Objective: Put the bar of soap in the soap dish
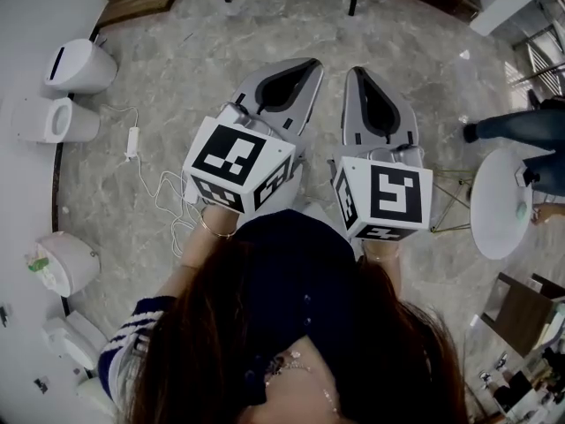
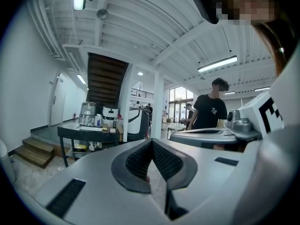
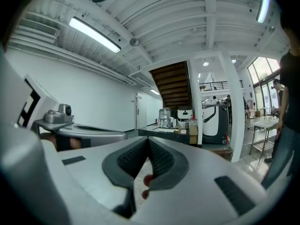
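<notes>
No soap bar or soap dish shows in any view. In the head view a person holds both grippers side by side at chest height, pointing level over a marble floor (image 1: 177, 104). My left gripper (image 1: 311, 64) has its jaws closed tip to tip with nothing between them, as the left gripper view also shows for the left gripper (image 2: 152, 142). My right gripper (image 1: 357, 71) is shut and empty too, and the right gripper view shows the right gripper (image 3: 149, 140) with its pads meeting. Each gripper appears at the edge of the other's view.
Far ahead stand a dark table (image 2: 89, 131) with bottles and a jug, wooden steps (image 2: 33, 153), a white column (image 2: 157, 104) and a person in a black shirt (image 2: 211, 109). A round white table (image 1: 499, 203), white bins (image 1: 79, 67) and a floor cable (image 1: 150, 179) are nearby.
</notes>
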### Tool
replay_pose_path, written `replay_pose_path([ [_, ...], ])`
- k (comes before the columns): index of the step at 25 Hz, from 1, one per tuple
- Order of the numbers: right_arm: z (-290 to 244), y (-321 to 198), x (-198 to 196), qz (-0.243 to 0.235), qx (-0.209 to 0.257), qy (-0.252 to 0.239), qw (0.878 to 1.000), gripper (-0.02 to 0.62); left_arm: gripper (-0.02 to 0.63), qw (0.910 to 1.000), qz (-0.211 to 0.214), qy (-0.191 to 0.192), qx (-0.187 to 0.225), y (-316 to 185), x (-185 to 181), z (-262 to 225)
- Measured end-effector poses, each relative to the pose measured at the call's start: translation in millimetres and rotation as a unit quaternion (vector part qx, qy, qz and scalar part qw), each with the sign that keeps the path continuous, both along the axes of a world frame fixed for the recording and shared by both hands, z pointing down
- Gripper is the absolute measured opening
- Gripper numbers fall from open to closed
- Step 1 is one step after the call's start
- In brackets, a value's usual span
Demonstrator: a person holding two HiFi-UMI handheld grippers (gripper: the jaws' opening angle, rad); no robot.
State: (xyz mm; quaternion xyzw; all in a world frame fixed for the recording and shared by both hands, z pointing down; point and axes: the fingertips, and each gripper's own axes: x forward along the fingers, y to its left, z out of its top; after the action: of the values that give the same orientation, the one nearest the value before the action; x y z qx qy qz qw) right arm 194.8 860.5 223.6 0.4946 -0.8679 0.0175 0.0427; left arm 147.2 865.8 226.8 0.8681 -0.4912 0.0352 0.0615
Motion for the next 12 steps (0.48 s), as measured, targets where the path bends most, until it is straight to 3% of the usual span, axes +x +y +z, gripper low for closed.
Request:
replay_pose_path([
  [12, 0.2, -164.8, -53.4, 0.024, 0.001, 0.008, 1.000, 0.008, -0.005, 0.9996, 0.026, 0.000, 0.009, -168.9, -46.2, -1.6],
])
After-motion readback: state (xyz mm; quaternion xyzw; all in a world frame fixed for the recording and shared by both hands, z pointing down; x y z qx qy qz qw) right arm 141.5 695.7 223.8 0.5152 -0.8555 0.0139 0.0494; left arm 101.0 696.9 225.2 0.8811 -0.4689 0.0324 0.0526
